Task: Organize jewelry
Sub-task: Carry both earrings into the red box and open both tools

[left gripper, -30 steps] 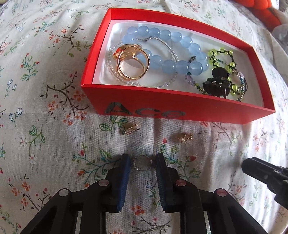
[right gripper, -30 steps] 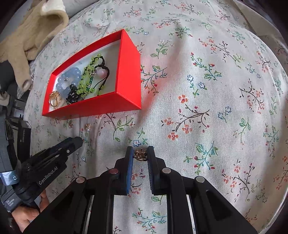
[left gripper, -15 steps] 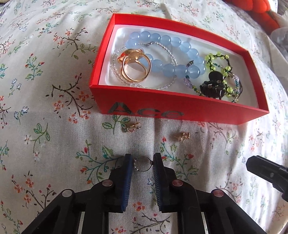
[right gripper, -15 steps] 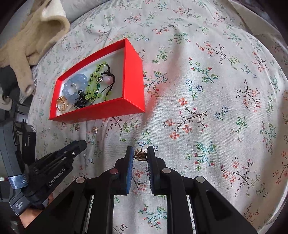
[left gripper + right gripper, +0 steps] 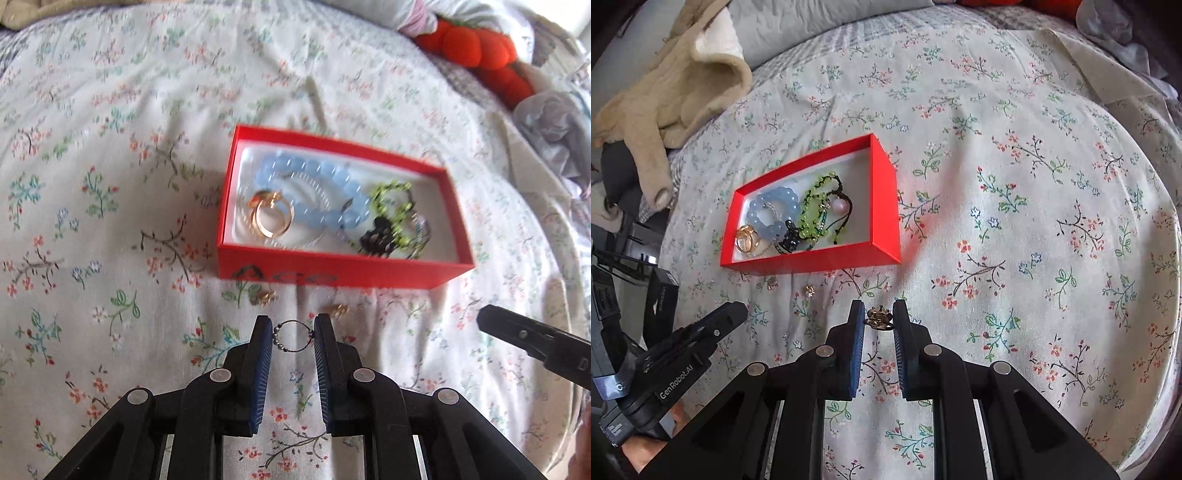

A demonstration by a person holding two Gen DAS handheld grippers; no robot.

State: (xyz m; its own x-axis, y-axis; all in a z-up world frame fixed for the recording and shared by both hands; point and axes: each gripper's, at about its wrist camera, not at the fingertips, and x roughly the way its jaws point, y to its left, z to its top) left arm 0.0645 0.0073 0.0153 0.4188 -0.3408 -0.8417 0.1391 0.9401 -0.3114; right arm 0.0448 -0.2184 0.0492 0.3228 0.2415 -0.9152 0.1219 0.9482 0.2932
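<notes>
Both claws pinch tiny pieces — left gripper (image 5: 292,334) a thin wire ring (image 5: 293,335), right gripper (image 5: 878,318) a gold ring (image 5: 877,319) — either could slip out short of the red box (image 5: 343,272).

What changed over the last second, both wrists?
Both hand-held grippers rose and drew back from the red box, which looks smaller in both views. No grasp or release: the left hand-held gripper still pinches the thin beaded ring, the right the small gold piece. Two gold earrings remain on the floral sheet.
</notes>
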